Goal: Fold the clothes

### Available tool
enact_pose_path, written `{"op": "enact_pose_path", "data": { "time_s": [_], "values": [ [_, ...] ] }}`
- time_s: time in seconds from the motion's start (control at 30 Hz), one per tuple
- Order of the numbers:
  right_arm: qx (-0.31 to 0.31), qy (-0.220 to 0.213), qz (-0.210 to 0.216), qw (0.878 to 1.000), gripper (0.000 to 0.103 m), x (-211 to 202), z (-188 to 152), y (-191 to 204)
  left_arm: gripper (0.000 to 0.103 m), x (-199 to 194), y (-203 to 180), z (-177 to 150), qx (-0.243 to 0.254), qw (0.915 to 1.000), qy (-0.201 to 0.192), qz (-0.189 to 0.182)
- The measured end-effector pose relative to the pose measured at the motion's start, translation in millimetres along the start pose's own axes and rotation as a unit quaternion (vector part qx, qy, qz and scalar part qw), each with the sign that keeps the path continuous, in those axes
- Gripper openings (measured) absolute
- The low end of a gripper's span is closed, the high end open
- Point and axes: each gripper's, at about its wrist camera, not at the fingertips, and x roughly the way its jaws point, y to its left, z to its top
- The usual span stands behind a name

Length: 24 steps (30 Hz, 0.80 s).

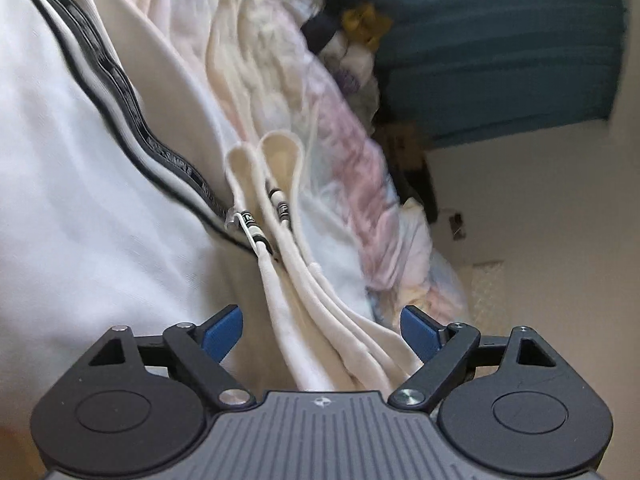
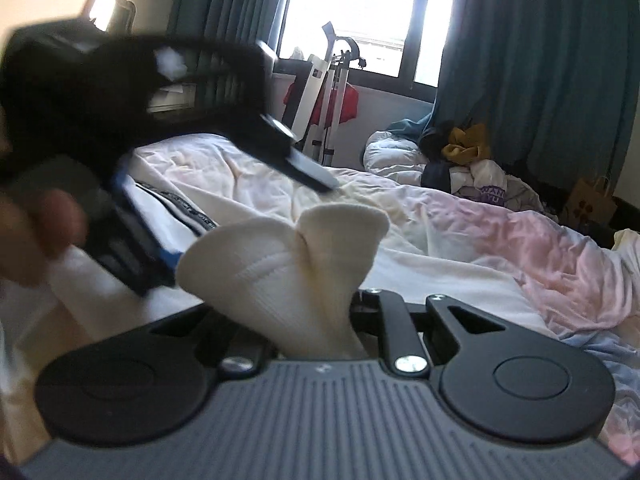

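Left wrist view: the left gripper (image 1: 321,334) has its blue fingertips (image 1: 224,332) spread wide, jaws clearly apart, w/ a pair of cream socks (image 1: 280,248) running up the centre of the frame btwn them. Can't tell if the pads touch the fabric; the socks look loose in the gap. Socks are long, off-white, ribbed knit, laid side by side, each w/ a black-and-white printed band near mid-length; their rounded ends sit just above frame centre. They lie on a white garment (image 1: 80,200) at left, which carries a black stripe w/ small lettering running diagonally from upper left toward centre. Right of the socks is a crumpled pink-and-white duvet (image 1: 352,168); a teal curtain (image 1: 500,48) fills the upper right, plain wall at lower right. Right wrist view: the right gripper (image 2: 320,344) is clamped on the other end of the socks (image 2: 280,264), which bunch up out of the closed jaws at lower centre and fan into two thick, ribbed cream lobes. The fingertips themselves are hidden by the fabric. The left gripper (image 2: 132,160) shows blurred at upper left to centre left, w/ a hand (image 2: 36,232) at the left edge, its blue pad just beside the sock bunch. Behind, the bed w/ the duvet (image 2: 540,240) spans the middle; a heap of clothes (image 2: 464,160) sits at centre right, the window (image 2: 352,12) w/ curtains (image 2: 540,60) at the top.
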Motion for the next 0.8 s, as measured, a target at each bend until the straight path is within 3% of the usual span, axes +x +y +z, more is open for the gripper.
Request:
{"op": "enact_pose_path", "data": {
  "time_s": [0.1,0.23,0.3,0.37,0.4,0.5,0.57,0.6,0.8],
  "values": [
    [-0.006,0.005,0.006,1.000,0.015,-1,0,0,0.082,19,9,14,-0.020,0.9997,-0.011,0.007],
    [-0.024,0.014,0.012,1.000,0.016,6,-5,7,0.059,45,14,37,-0.015,0.9995,0.005,0.029],
    [-0.031,0.017,0.019,0.999,0.016,12,-7,10,0.054,50,12,45,0.004,0.9989,0.003,0.047],
    [-0.038,0.014,0.026,0.999,0.016,15,-8,13,0.029,50,9,50,0.029,0.9974,-0.008,0.065],
    [-0.039,0.011,0.030,0.999,0.016,17,-7,14,0.022,49,6,52,0.042,0.9962,-0.015,0.075],
    [-0.040,-0.001,0.041,0.998,0.016,20,-6,17,0.021,41,1,58,0.050,0.9962,-0.039,0.059],
    [-0.037,-0.004,0.055,0.998,0.017,23,-7,19,0.021,38,2,60,0.049,0.9947,-0.048,0.077],
    [-0.034,0.003,0.062,0.997,0.017,27,-8,20,0.021,36,5,60,0.056,0.9928,-0.049,0.094],
    [0.034,0.063,0.096,0.993,0.020,48,-14,12,0.021,33,11,55,0.074,0.9896,-0.055,0.111]
  ]
}}
